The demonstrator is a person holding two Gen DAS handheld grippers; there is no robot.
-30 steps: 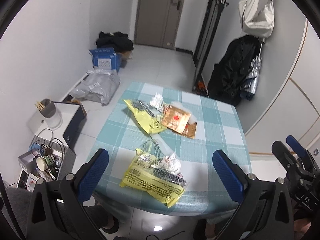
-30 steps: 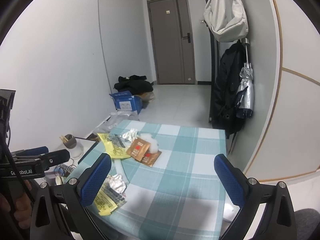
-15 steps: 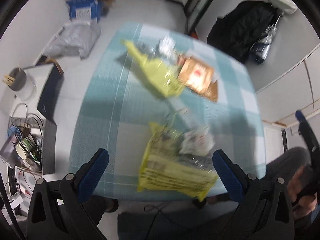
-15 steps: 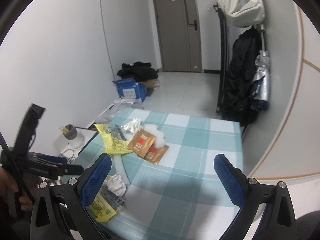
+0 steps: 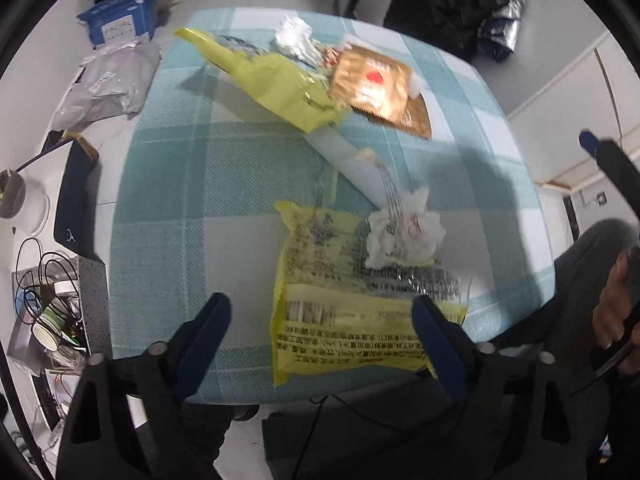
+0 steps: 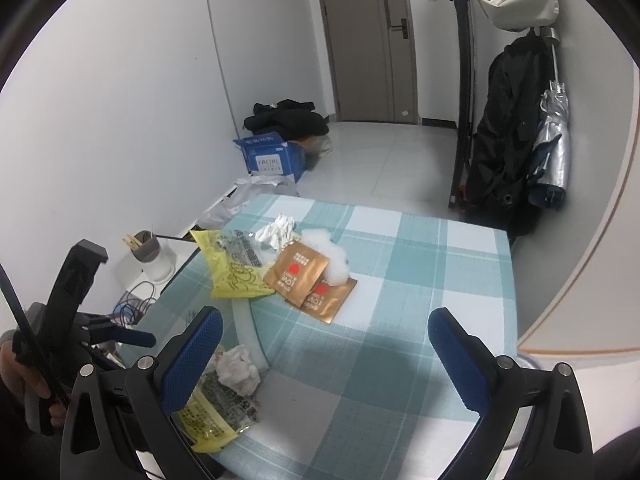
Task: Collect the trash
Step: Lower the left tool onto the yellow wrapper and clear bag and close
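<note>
A blue box [image 6: 269, 157] and dark clothes [image 6: 286, 118] sit on the floor by a door [image 6: 370, 40], with a black coat [image 6: 506, 120] hanging near a checked tabletop [image 6: 420, 280].

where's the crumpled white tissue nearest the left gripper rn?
In the left wrist view, the crumpled tissue sits on the top right corner of the near yellow wrapper, at the table's near edge, just ahead of the left gripper.
</note>
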